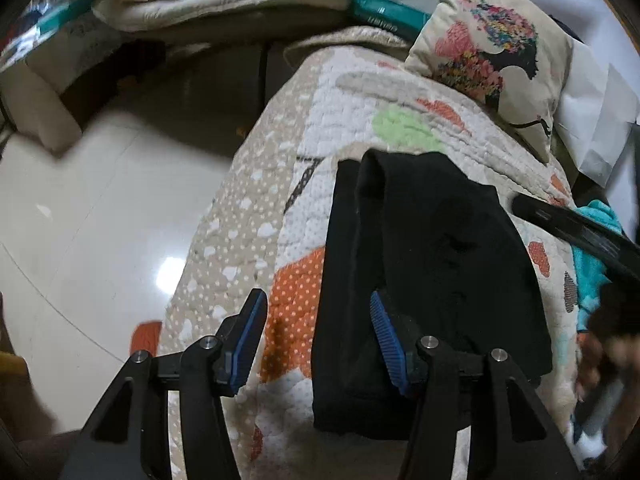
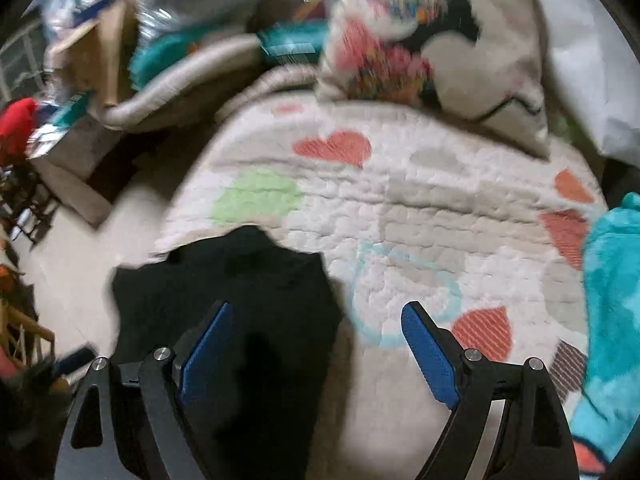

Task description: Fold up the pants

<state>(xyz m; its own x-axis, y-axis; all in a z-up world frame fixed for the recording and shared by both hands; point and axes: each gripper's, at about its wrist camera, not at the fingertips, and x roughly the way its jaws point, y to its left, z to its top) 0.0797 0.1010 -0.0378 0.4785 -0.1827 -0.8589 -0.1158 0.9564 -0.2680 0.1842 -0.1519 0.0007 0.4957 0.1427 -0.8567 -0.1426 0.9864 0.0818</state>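
- On the quilt (image 1: 360, 92), near its floor-side edge: black pants (image 1: 432, 264), folded into a compact stack, one end hanging slightly past the near edge.
- Left gripper (image 1: 316, 340): jaws parted, nothing pinched; one blue pad over the quilt, the other over the pants, contact not clear.
- Right gripper (image 2: 316, 356): jaws spread wide, empty; left pad above the pants, right pad above bare quilt. View blurred, so probably hovering rather than touching.
- At the far edge: printed pillow (image 1: 492, 44), upright.
- Along the right edge: teal blanket (image 2: 612, 292).
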